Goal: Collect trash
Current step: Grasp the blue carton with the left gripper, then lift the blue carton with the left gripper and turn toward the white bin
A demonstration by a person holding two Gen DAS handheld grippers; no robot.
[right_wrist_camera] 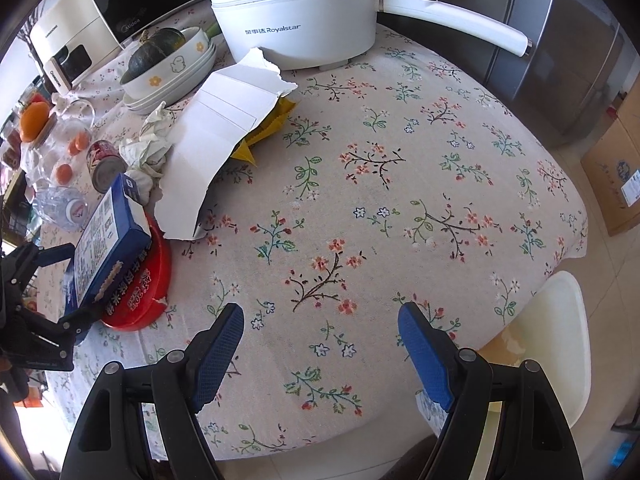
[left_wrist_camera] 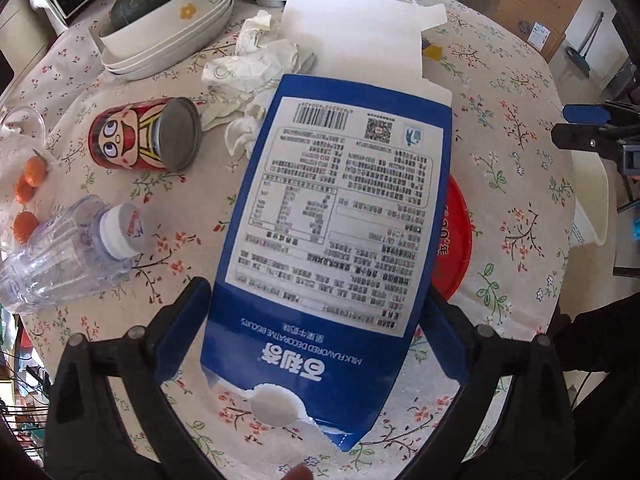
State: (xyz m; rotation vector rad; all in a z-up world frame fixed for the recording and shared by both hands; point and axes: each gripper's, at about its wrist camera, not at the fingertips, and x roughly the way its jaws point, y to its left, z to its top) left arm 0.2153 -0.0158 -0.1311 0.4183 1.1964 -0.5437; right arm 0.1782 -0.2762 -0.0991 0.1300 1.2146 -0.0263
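Observation:
A blue biscuit box (left_wrist_camera: 332,220) lies label up, tilted across a red bowl lid (left_wrist_camera: 456,236). My left gripper (left_wrist_camera: 316,292) stands open astride the box's near end, a pad close beside each long edge. From the right wrist view, the box (right_wrist_camera: 108,248) rests on the red lid (right_wrist_camera: 148,280) with the left gripper (right_wrist_camera: 76,284) around it. My right gripper (right_wrist_camera: 320,312) hangs open over bare tablecloth, holding nothing. Other litter includes a red can (left_wrist_camera: 148,140), a crushed plastic bottle (left_wrist_camera: 72,248), crumpled tissues (left_wrist_camera: 252,68), a torn white carton (left_wrist_camera: 352,36) and a yellow wrapper (right_wrist_camera: 268,128).
Stacked white dishes with a green squash (left_wrist_camera: 168,20) stand at the back left. A white electric pot (right_wrist_camera: 296,20) stands behind the carton. Small oranges (left_wrist_camera: 32,176) lie by a glass at the far left. A white chair (right_wrist_camera: 560,340) is beside the table's right edge.

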